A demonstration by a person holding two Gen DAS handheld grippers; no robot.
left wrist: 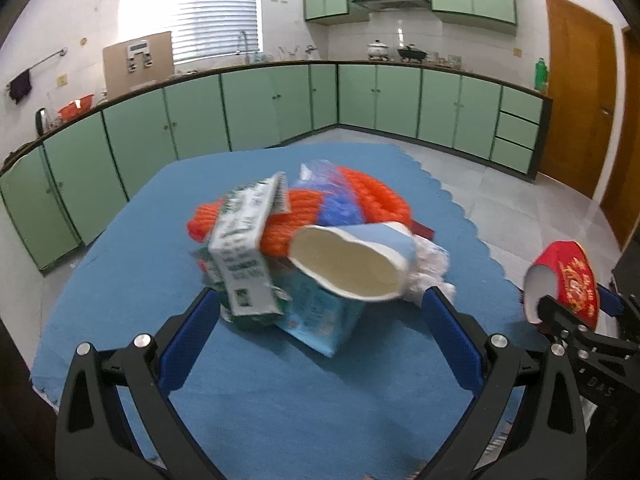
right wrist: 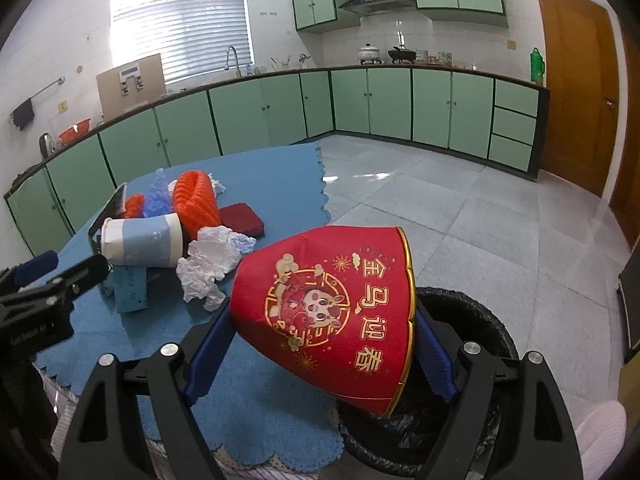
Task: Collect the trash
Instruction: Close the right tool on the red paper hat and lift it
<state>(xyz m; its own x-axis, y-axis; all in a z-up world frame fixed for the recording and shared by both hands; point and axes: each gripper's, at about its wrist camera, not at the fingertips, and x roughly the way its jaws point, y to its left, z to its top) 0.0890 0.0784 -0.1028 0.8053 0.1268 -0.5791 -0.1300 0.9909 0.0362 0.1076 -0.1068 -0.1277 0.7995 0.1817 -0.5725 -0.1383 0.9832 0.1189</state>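
Observation:
My right gripper (right wrist: pixel 324 344) is shut on a red paper cup (right wrist: pixel 328 312) with gold print, held on its side over the rim of a black-lined trash bin (right wrist: pixel 480 320). The cup also shows in the left wrist view (left wrist: pixel 568 280). My left gripper (left wrist: pixel 320 320) is open, its blue pads either side of a trash pile on the blue table mat (left wrist: pixel 280 392): a green-white carton (left wrist: pixel 244 256), a blue-white paper cup (left wrist: pixel 352 260) on its side, a light blue box (left wrist: pixel 320 320), crumpled white tissue (left wrist: pixel 428 272) and an orange knit item (left wrist: pixel 360 196).
A dark red pad (right wrist: pixel 242 218) lies on the mat behind the tissue (right wrist: pixel 212 264). The mat's scalloped edge (right wrist: pixel 324 196) drops to a grey tiled floor. Green cabinets line the walls; a wooden door (right wrist: pixel 576 88) stands at right.

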